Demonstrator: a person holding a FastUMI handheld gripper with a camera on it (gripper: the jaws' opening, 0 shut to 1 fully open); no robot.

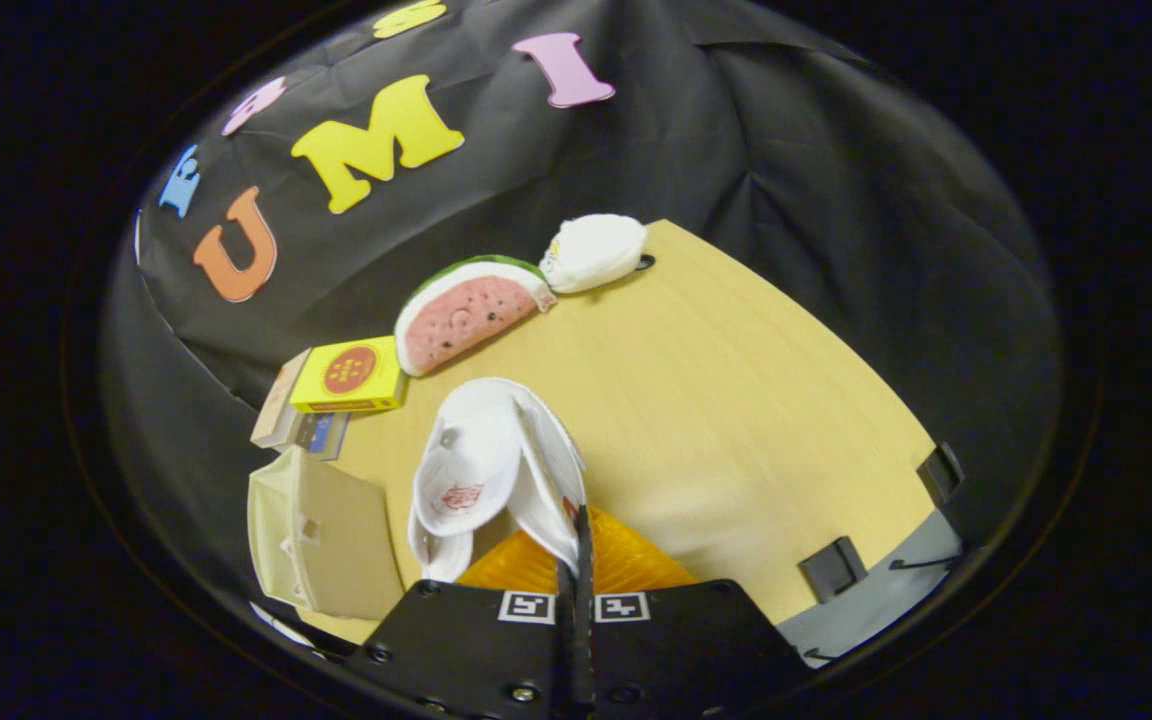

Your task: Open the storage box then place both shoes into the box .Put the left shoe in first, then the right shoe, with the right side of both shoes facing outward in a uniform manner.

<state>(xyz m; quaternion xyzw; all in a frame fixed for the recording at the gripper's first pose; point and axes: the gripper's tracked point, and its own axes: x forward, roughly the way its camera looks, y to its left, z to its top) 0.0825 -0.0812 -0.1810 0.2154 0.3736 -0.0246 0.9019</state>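
Observation:
My gripper [576,540] has its fingers pressed together on the side wall of a white shoe [481,470]. The shoe has a red mark on its insole and hangs tilted just ahead of the fingers, above the wooden table [736,400]. An orange ribbed surface [626,560] shows right under the shoe, at the fingers; I cannot tell whether it is part of the shoe. The cream storage box [321,540] stands to the left of the fingers, with a flat panel turned towards me. From here I cannot tell whether the box is open.
Beyond the shoe lie a yellow carton [348,375] on a flat box, a watermelon-slice plush [466,315] and a white plush [594,252] near the table's far edge. Black clips [833,568] sit on the table's right edge.

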